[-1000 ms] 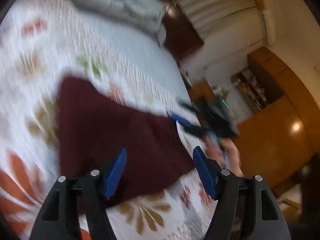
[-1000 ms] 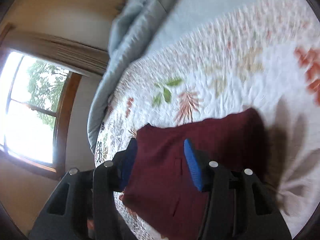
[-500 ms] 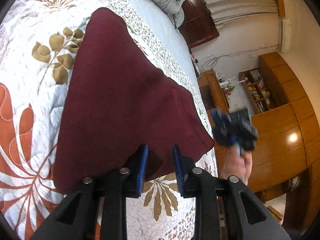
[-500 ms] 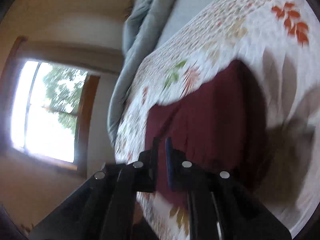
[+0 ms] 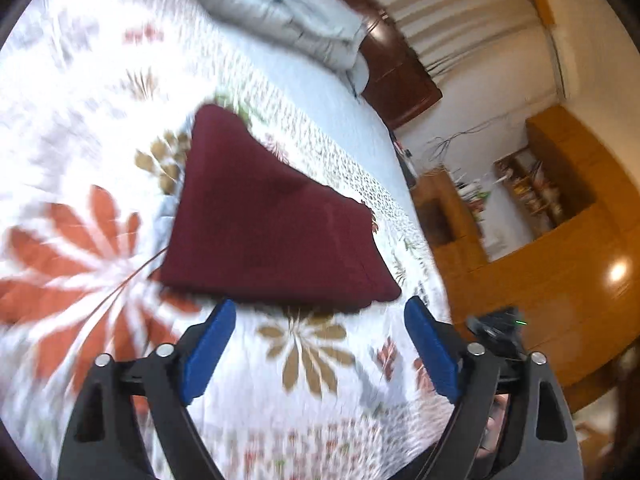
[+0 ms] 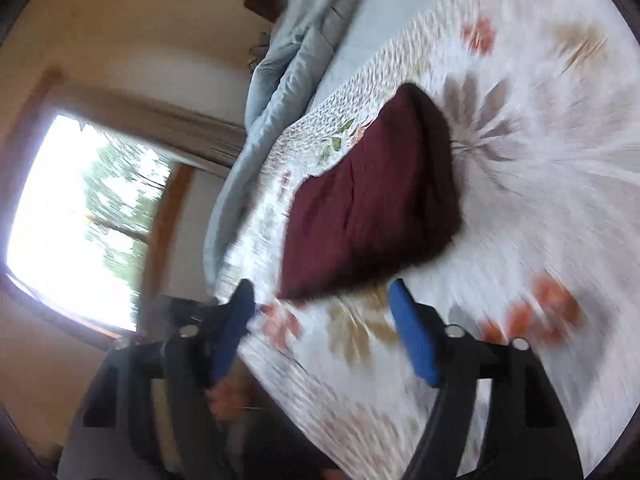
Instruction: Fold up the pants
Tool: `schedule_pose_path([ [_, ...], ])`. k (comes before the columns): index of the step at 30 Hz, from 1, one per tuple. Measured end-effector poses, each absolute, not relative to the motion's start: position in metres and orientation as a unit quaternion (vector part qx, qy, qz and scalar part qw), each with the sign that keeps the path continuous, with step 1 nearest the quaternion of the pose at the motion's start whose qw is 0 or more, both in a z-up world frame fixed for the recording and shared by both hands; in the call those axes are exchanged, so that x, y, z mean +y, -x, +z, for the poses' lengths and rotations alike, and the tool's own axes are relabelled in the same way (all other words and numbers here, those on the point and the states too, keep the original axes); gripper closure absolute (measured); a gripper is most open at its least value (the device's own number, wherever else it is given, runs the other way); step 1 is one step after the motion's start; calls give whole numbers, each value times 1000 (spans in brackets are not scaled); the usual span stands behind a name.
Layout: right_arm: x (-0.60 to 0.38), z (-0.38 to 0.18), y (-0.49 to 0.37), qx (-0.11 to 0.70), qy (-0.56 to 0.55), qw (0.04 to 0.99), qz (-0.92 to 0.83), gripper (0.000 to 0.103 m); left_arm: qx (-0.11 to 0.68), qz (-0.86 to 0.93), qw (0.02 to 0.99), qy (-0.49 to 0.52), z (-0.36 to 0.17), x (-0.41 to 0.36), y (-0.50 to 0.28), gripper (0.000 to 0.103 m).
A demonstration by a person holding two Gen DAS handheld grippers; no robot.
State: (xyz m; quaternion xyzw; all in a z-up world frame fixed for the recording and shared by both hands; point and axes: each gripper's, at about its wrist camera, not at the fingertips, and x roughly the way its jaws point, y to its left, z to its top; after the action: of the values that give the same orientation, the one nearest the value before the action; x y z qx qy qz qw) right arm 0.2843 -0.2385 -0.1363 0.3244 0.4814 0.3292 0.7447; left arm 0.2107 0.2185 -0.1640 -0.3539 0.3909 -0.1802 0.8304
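The dark maroon pants [image 5: 272,216] lie folded in a flat, roughly triangular stack on the floral bedspread [image 5: 80,128]. My left gripper [image 5: 320,320] is open and empty, just short of the stack's near edge. In the right wrist view the pants [image 6: 372,204] lie ahead of my right gripper [image 6: 324,304], which is open and empty, near the bed's edge. Both views are blurred by motion. The right gripper also shows at the lower right of the left wrist view [image 5: 496,328].
A rumpled grey-blue duvet [image 5: 288,12] lies at the head of the bed. Wooden cabinets and shelves [image 5: 560,216] stand past the bed's right side. A bright window [image 6: 80,224] is beside the bed on the other side.
Both grippers were nearly shut at the pants' near edge half a second ago. Both have opened and drawn back from the stack, which now lies free on the bed.
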Motion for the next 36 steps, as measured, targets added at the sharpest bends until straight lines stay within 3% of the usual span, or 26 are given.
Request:
schedule_pose_path([
  [1, -242, -123, -253, 474, -302, 763, 319, 13, 392, -164, 842, 332, -152, 213, -192, 12],
  [8, -243, -95, -124, 480, -211, 817, 240, 7, 430, -34, 881, 194, -102, 176, -87, 10],
  [13, -217, -73, -68, 455, -115, 873, 133, 3, 410, 36, 909, 67, -73, 136, -29, 10],
  [21, -161, -14, -1, 374, -3, 920, 112, 3, 338, 67, 937, 51, -19, 105, 43, 10],
  [36, -144, 55, 52, 302, 50, 949, 79, 3, 281, 48, 958, 29, 49, 81, 98, 10],
])
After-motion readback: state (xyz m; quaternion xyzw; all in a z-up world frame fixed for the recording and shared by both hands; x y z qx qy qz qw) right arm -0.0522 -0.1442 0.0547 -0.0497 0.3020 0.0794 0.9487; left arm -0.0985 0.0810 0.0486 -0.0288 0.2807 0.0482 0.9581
